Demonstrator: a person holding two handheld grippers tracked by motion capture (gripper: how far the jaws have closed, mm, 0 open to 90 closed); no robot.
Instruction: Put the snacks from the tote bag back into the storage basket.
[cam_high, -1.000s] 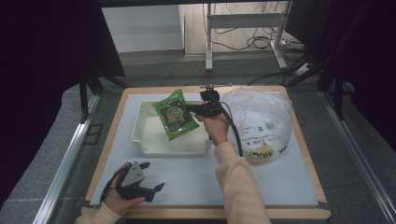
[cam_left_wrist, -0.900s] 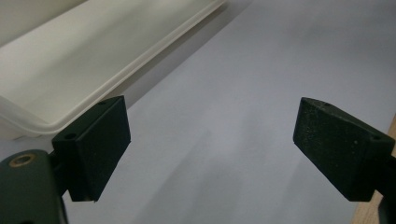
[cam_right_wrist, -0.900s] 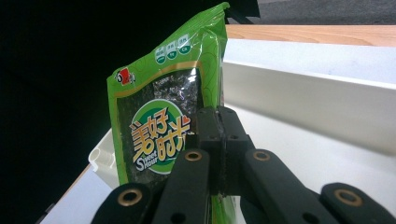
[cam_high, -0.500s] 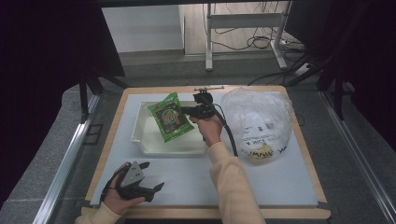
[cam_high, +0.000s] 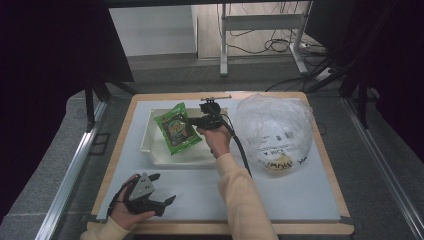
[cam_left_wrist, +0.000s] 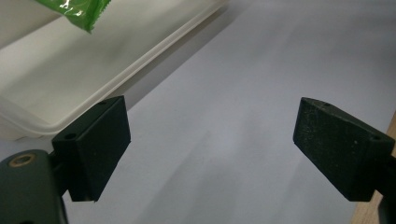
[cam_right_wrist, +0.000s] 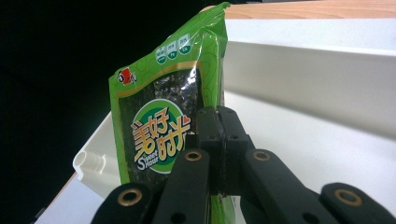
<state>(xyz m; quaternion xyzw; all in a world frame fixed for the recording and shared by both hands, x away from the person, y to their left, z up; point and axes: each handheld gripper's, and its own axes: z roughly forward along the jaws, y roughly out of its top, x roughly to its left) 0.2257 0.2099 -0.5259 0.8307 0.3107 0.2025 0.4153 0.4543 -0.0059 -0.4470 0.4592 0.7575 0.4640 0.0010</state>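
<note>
A green snack packet (cam_high: 176, 131) (cam_right_wrist: 163, 126) with a dark window hangs over the white tray (cam_high: 150, 131) (cam_right_wrist: 327, 79), tilted. My right gripper (cam_high: 194, 121) (cam_right_wrist: 218, 116) is shut on the packet's edge, its jaws pressed together on the foil. A corner of the same green packet (cam_left_wrist: 77, 11) shows above the tray's rim (cam_left_wrist: 140, 65) in the left gripper view. My left gripper (cam_high: 162, 190) (cam_left_wrist: 212, 144) rests low on the white mat near the front left edge, open, nothing between its jaws.
A clear plastic bag (cam_high: 275, 132) with items inside lies to the right of the tray. The white mat (cam_high: 290, 195) covers a wooden table (cam_high: 345, 227). A small tool (cam_high: 215, 98) lies at the table's far edge behind the tray.
The right gripper has carried the green packet leftward and a little lower over the tray. The left gripper has stayed put.
</note>
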